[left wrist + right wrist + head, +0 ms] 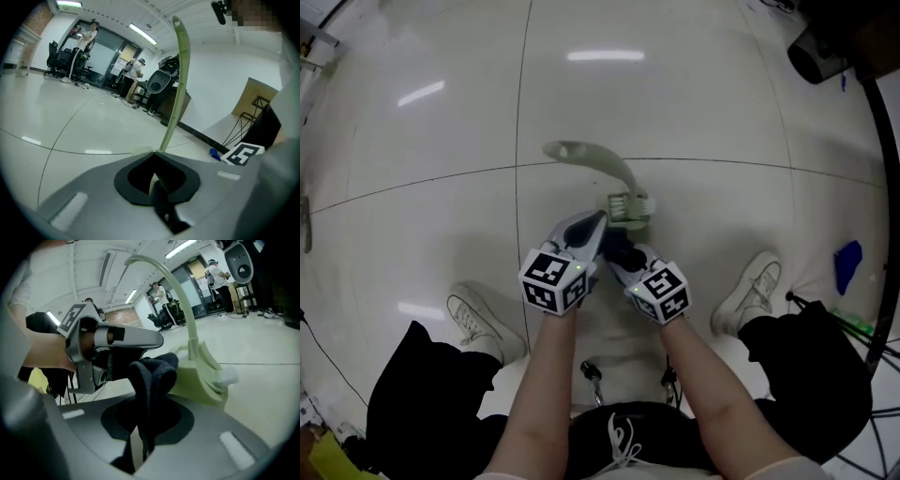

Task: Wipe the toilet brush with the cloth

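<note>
At the left, clenches the left gripper (598, 221) on the brush (617, 174), jaws shut on the lower end of the pale green handle, close by the head. Shows the curved handle sweeping up and leftward away from those jaws in the head view, above the glossy floor (431, 141). Extends the left forearm forward and down from the lap, marker cube on top. At the right, pinches a dark cloth (152, 376) in the right gripper (140, 441), jaws closed on its folds. Sets the bunched cloth against the brush head, just beside the left gripper's tip. Angles the right forearm inward, bringing both grippers together at the brush, between white shoes (478, 323) planted on either side.
</note>
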